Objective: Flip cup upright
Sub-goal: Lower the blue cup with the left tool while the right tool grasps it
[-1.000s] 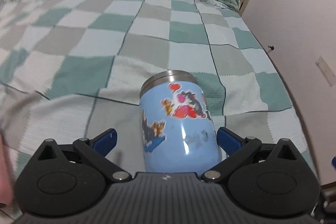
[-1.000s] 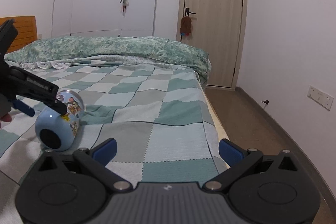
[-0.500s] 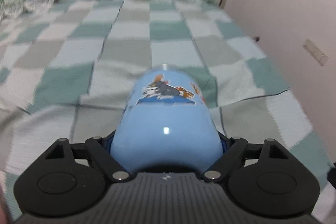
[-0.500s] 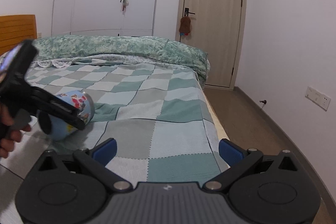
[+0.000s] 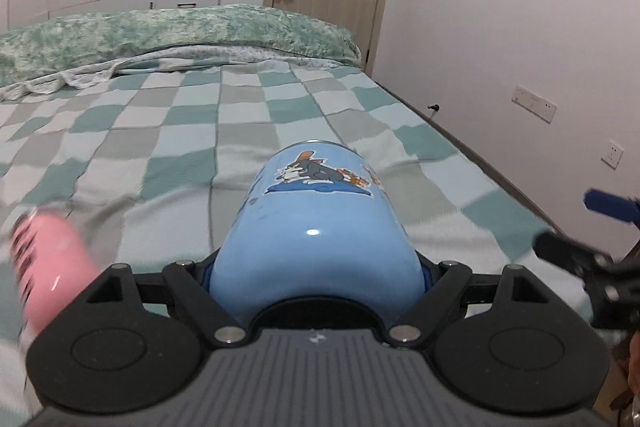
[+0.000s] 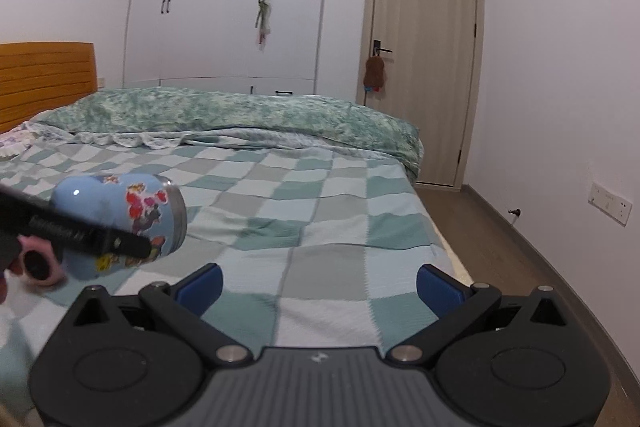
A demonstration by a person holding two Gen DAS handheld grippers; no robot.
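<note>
The cup [image 5: 316, 227] is light blue with cartoon stickers and a steel rim. My left gripper [image 5: 316, 273] is shut on its lower body and holds it lifted off the bed, lying roughly level with the rim pointing away. In the right wrist view the cup [image 6: 128, 223] hangs at the left, above the checked bedspread [image 6: 320, 227], with the left gripper's finger across it. My right gripper [image 6: 318, 285] is open and empty over the bed's near right part.
A blurred pink object [image 5: 48, 267] shows at the left in the left wrist view. A green quilt [image 6: 240, 115] lies along the far side of the bed. The bed's right edge [image 6: 444, 247] drops to the floor beside a white wall. A door [image 6: 420, 67] stands beyond.
My left gripper closed on the cup, lifted it off the bed and tilted up towards level. The right gripper rose slightly and stayed open.
</note>
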